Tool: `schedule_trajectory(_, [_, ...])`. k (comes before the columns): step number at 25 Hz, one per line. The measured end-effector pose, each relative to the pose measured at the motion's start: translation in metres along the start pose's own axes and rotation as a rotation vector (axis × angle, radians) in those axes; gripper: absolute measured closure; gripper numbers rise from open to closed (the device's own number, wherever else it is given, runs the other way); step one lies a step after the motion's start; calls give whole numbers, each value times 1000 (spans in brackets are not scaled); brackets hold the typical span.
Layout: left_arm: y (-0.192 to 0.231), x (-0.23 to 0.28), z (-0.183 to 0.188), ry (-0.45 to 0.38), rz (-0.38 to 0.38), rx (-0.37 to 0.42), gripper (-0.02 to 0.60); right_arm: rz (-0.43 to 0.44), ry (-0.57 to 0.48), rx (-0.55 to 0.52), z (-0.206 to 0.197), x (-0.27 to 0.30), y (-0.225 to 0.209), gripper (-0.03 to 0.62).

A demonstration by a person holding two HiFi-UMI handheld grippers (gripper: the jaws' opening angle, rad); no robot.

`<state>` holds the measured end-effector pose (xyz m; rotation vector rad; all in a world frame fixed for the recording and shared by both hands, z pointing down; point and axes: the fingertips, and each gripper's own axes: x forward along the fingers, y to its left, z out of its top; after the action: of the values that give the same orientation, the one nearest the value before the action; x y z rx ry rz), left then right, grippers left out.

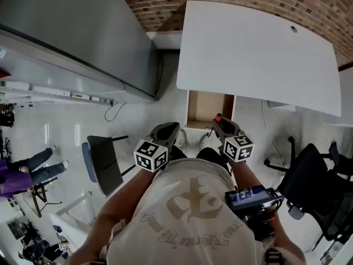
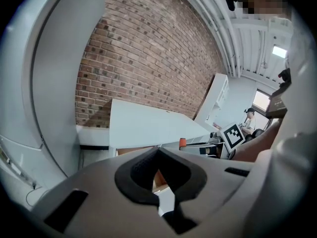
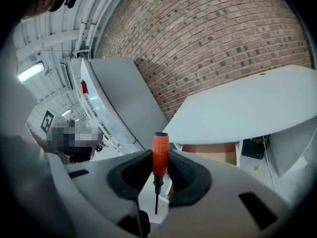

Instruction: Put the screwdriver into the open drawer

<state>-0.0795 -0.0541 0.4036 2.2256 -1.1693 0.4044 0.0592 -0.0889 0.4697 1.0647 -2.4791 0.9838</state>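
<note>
Your L gripper (image 1: 168, 130) is empty, jaws closed, tips touching, nothing btwn them. Ahead, btwn both grippers, the open drawer (image 1: 208, 107) sticks out from under the white desk (image 1: 259, 54), w/ its wooden inside showing. Your R gripper (image 1: 222, 125) is clamped on the screwdriver (image 3: 159, 155). Its orange handle sits upright btwn the pads, shaft pointing down, near the drawer's front and not yet in it.
</note>
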Motion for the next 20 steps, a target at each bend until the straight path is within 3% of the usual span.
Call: schedule_trajectory(20, [26, 30, -59, 50, 38, -96, 561, -19, 122, 47, -44, 76, -45, 490])
